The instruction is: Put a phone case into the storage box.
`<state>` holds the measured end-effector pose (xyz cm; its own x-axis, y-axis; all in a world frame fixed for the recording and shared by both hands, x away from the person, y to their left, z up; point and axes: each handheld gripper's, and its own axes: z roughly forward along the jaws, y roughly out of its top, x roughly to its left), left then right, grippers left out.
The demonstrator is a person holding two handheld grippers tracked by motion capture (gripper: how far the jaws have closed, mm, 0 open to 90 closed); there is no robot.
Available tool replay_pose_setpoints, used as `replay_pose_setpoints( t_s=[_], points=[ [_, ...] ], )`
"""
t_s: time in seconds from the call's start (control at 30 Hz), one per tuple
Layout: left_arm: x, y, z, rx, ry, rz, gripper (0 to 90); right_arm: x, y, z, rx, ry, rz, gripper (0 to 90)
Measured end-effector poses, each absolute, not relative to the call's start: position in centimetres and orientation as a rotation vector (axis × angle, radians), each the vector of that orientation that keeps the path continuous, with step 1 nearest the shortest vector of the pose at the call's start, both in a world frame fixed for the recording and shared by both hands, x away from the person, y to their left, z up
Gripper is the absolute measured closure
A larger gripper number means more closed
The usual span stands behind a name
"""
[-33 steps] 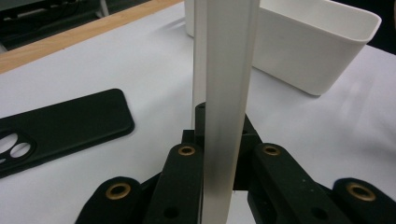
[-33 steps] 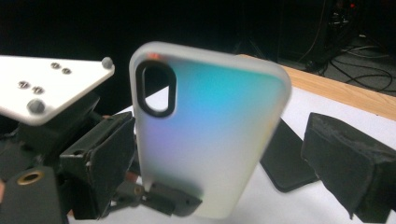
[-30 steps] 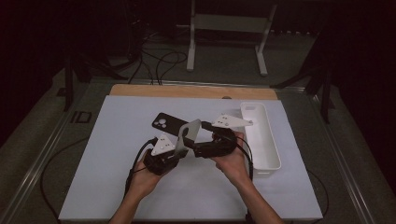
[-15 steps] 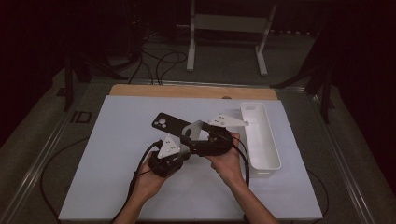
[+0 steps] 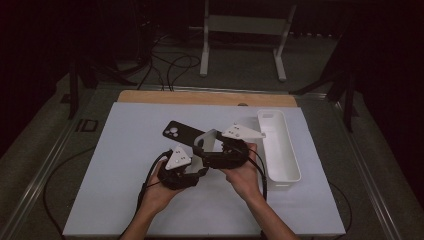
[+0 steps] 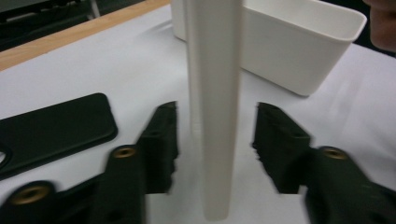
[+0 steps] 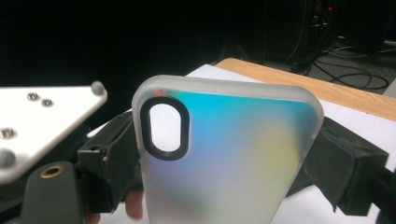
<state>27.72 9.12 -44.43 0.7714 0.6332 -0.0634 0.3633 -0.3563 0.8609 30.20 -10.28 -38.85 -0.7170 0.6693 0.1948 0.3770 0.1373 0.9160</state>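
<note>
The frosted phone case [image 7: 224, 154] is light, thin and flexible; grip its side edges. The right gripper [image 5: 216, 148] clamps it there, while the left gripper [image 6: 215, 140] has just been opening, its jaws parted clear around the case edge.

dark lab: white-topped table [image 5: 125, 200], floor cables [image 5: 170, 65], metal stand [image 5: 245, 30].

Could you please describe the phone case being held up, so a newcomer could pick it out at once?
On the white mat, left of the white bin, the right gripper holds the frosted phone case upright. Unlike the black case lying flat, it is translucent.
</note>
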Motion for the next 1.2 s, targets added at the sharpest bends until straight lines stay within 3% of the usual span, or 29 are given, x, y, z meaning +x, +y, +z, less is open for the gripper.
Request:
replay_pose_setpoints(
  t_s=[0.1,0.23,0.37,0.67,1.2],
  points=[
    [27.7,9.8,-44.3,1.956,0.761,0.336,36.8,30.2,-10.4,-38.9,1.027,2.147,1.607,16.5],
    [27.7,10.6,-44.2,1.917,0.827,0.390,15.7,30.4,-10.7,-39.0,1.053,2.134,1.610,16.5],
    [27.5,11.7,-44.2,1.873,0.862,0.416,6.5,30.4,-10.9,-39.1,1.058,2.134,1.598,16.5],
    [27.1,13.7,-44.5,1.840,0.885,0.466,0.6,30.5,-11.0,-39.1,1.065,2.133,1.597,16.5],
    [25.7,18.0,-46.4,1.759,0.996,0.626,0.3,30.7,-11.5,-39.2,1.084,2.133,1.595,16.5]
  ],
)
